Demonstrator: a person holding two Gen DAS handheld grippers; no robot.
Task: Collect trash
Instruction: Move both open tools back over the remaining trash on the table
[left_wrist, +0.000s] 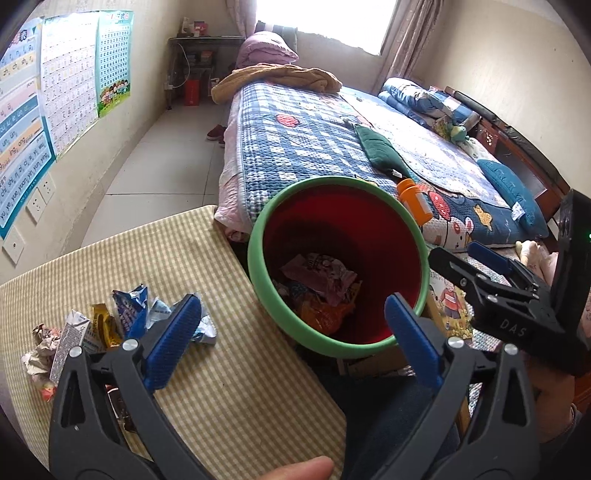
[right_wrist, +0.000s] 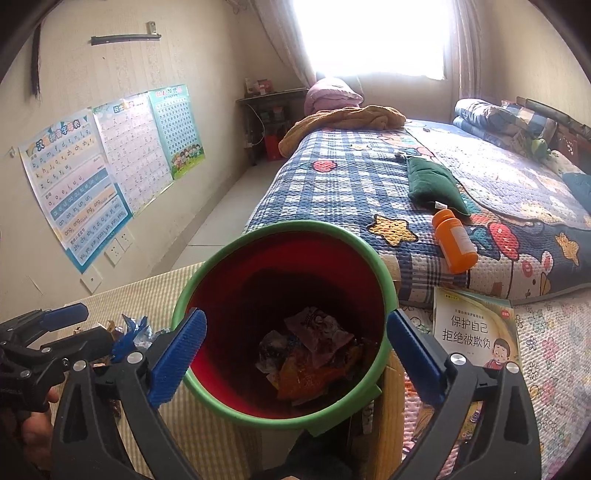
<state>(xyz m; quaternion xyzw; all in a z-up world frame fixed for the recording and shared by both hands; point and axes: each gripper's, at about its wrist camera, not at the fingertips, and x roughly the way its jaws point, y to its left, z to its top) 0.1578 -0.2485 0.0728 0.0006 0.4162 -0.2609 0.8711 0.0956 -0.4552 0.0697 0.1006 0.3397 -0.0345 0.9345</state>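
Observation:
A red bin with a green rim (left_wrist: 254, 254) (right_wrist: 295, 225) stands between the table and the bed. Crumpled wrappers (left_wrist: 321, 280) (right_wrist: 314, 354) lie in its bottom. More wrappers and a small carton form a pile (left_wrist: 110, 321) (right_wrist: 129, 328) on the checked table top (left_wrist: 221, 369). My left gripper (left_wrist: 293, 301) is open and empty, one finger over the pile's edge and the other over the bin's near rim. My right gripper (right_wrist: 295, 315) is open and empty over the bin's mouth. Each gripper shows in the other's view, the right gripper (left_wrist: 458, 254) and the left gripper (right_wrist: 85, 325).
A bed with a blue patchwork quilt (right_wrist: 351, 184) lies behind the bin, with an orange bottle (right_wrist: 454, 240) and a green cushion (right_wrist: 432, 181) on it. A picture book (right_wrist: 476, 328) lies right of the bin. Posters (right_wrist: 74, 184) cover the left wall.

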